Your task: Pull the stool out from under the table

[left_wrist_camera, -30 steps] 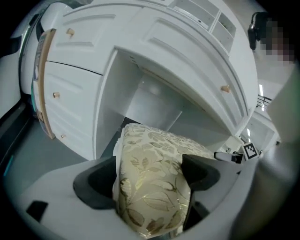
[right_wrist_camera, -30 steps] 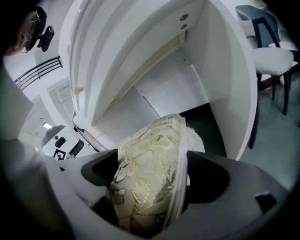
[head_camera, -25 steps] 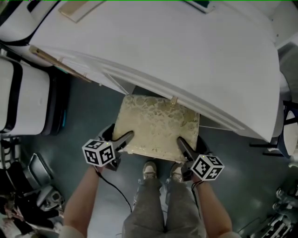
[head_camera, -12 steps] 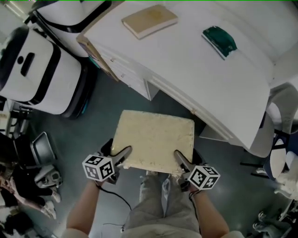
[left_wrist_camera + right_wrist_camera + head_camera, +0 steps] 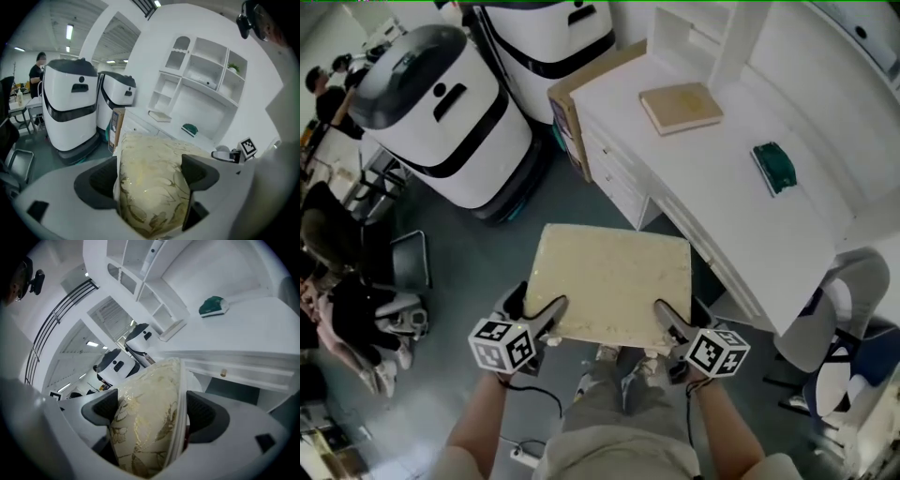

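Stool (image 5: 614,281) is clear of the counter (image 5: 712,187), over the floor just in front of the person's feet (image 5: 623,361); its legs are hidden beneath the seat. The left gripper (image 5: 539,317) is clamped on the near-left edge of the padded seat and the right gripper (image 5: 668,326) on the near-right edge. Both holds bear only on soft patterned upholstery near the corners, so the padding may compress and a jaw may slide off, and losing one hold would probably swing or tip the stool. Further pulling would likely drive the seat edge into the person's legs.
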Available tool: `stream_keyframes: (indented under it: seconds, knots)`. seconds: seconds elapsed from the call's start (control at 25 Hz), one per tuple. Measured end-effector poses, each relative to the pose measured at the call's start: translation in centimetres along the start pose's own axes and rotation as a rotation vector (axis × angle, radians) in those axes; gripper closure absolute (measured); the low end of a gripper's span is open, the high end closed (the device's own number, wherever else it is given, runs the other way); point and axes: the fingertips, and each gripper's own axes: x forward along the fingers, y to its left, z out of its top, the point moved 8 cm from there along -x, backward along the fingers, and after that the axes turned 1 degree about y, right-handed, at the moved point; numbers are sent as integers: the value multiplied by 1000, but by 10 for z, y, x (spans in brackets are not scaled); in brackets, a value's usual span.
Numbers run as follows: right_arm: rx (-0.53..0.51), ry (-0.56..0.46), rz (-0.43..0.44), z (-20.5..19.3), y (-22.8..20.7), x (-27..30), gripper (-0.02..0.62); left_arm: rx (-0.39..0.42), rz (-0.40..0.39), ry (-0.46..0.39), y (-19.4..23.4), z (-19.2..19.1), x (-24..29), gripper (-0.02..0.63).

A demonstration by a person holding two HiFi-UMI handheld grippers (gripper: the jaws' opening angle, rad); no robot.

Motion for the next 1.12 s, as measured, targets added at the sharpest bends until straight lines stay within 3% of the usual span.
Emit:
stream_keyframes:
  seconds: [0.24,0.52,0.8,1.12]
  knots:
    - [-103,-4,123,49,80,-11,133,0,91,-155,-13,49,-88,160]
    - [-219,25,258,78,163,-15,133,-28,209,-307,-19,69,-180,161]
    - [-290,111,363,69,217,-10,133,-88,336,-372,-21,50,-251,161]
    - [-319,233,414,31,246,2,135,-169,441,-366,-14,9,-297,163]
